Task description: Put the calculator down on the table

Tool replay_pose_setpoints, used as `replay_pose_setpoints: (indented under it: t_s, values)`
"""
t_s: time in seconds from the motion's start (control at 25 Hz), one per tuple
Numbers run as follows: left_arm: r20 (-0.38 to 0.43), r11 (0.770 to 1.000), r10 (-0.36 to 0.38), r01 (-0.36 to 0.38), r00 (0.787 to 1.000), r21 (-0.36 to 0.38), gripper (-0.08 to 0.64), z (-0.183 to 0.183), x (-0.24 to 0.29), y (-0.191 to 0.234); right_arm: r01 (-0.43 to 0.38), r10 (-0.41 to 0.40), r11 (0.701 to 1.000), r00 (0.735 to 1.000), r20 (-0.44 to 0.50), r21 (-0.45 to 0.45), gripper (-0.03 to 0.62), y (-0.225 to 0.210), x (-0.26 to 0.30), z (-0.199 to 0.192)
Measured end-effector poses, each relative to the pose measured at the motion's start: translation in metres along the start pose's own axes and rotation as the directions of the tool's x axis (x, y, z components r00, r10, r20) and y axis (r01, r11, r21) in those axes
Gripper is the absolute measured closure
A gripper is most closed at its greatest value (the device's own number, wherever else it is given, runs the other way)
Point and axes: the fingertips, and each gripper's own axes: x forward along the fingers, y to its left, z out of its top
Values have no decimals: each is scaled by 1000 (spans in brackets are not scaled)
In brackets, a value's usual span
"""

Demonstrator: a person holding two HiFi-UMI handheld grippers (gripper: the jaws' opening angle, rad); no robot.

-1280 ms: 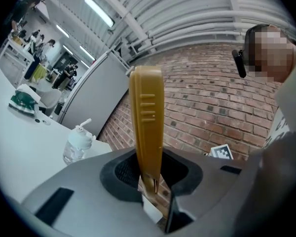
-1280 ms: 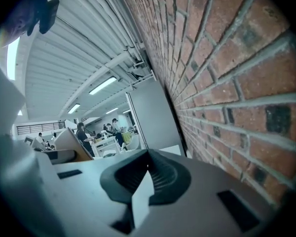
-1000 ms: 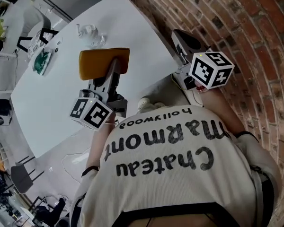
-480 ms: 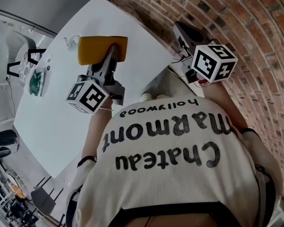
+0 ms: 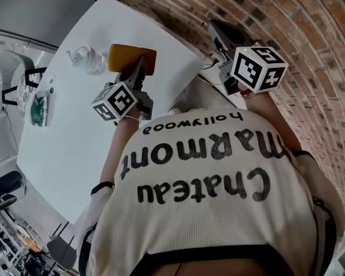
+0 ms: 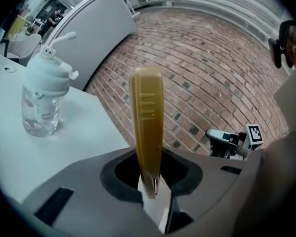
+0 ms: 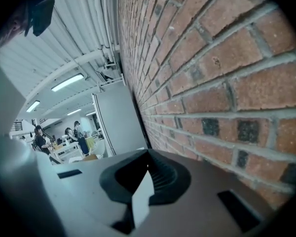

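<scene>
Your left gripper (image 6: 150,181) has its jaws clamped on the near end of the yellow calculator (image 6: 147,117). The calculator stands edge-on between them, with its thin side toward that gripper's camera. At 10 o'clock from the jaws a clear drinking bottle (image 6: 44,100) with a white lid and straw stands upright on the white desk (image 6: 84,132). The brick wall (image 6: 202,73) fills the view from 12 to 3 o'clock.

In the head view the left gripper (image 5: 139,72) reaches out over the desk (image 5: 75,137) toward 11 o'clock. The calculator (image 5: 126,59) is at its tip and the bottle (image 5: 87,60) sits just beside it at 9 o'clock. No view shows whether the calculator touches the desk yet.

Your right gripper (image 7: 140,196) has its jaws together with nothing between them, and it faces the wall (image 7: 227,83). In the head view it (image 5: 223,39) hangs at 3 o'clock from the calculator, off the desk's edge.

To do this step well, aim for bare desk toward 6 o'clock of the bottle, so that neither the calculator nor the jaws nudge it. Stay clear of the desk edge beside the wall. Bring the broad face level with the desk as you lower, and go down slowly. Open the jaws only once the calculator rests on the desk. Then draw the gripper straight back along its own line.
</scene>
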Motion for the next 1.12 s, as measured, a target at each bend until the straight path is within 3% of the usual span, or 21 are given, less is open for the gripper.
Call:
replay_pose_setpoints:
  t_s: [0.44, 0.84, 1.12]
  values:
    - [-125, 996, 58, -66, 990, -60, 474, -46, 6, 28, -2, 2, 1000, 1000, -28, 3, 589, 0, 1, -6]
    - [-227, 985, 162, -170, 960, -17, 472, -73, 1, 50, -20, 20, 1000, 998, -56, 3, 589, 3, 5, -14]
    - [-246, 984, 144, -165, 958, -65, 472, -84, -3, 53, -36, 36, 999, 997, -65, -1, 589, 6, 8, -16]
